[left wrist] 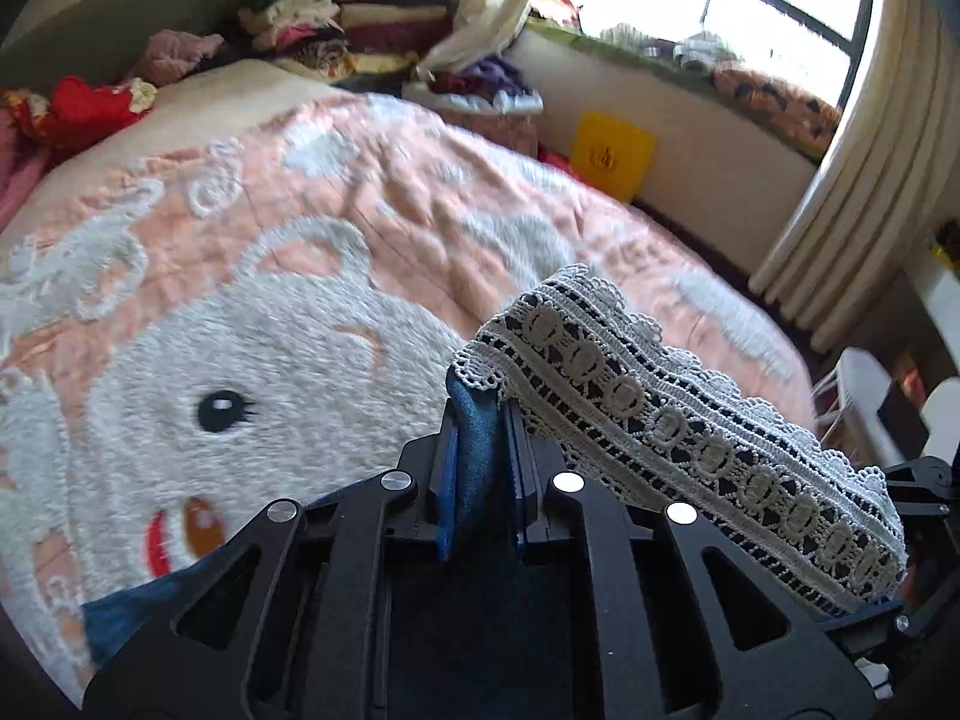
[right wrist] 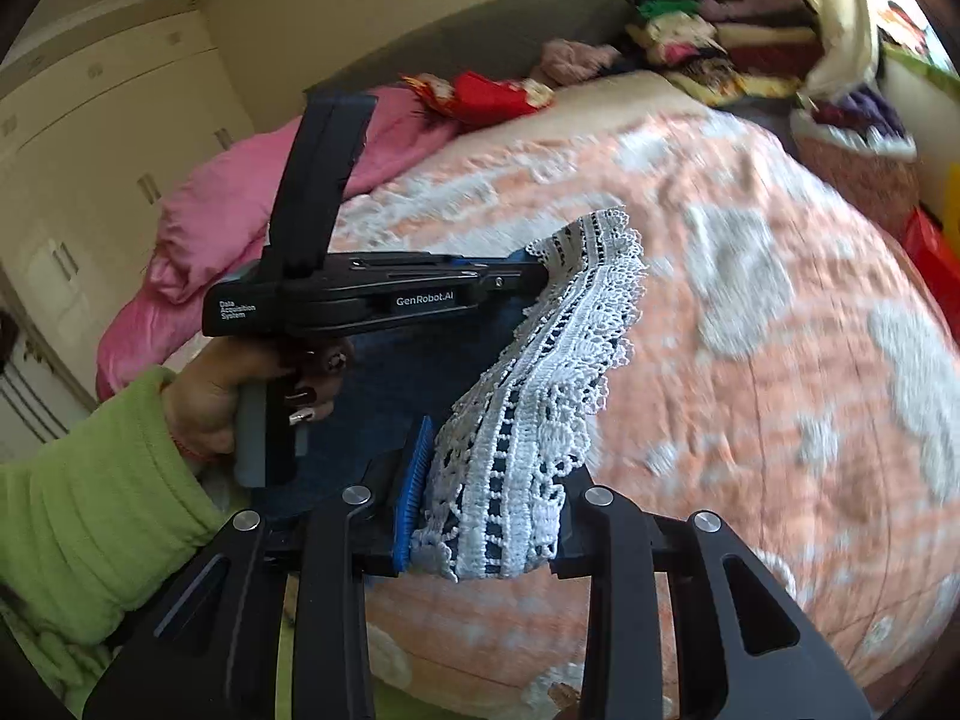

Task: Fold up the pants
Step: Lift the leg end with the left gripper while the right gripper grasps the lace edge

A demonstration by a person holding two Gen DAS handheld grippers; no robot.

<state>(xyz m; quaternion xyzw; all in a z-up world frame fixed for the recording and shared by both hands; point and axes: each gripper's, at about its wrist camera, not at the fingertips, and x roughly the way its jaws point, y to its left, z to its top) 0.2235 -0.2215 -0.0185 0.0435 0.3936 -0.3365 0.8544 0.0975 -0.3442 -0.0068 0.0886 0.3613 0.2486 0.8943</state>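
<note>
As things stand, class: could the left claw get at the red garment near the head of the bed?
Probably not yet. The left claw is shut on the pants, and the red garment lies far across the blanket, though nothing blocks the way.

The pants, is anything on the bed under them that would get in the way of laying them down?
Nothing visible: both grippers, left and right, hold the pants' lace hem over bare blanket. Clothes piles sit far off.
</note>
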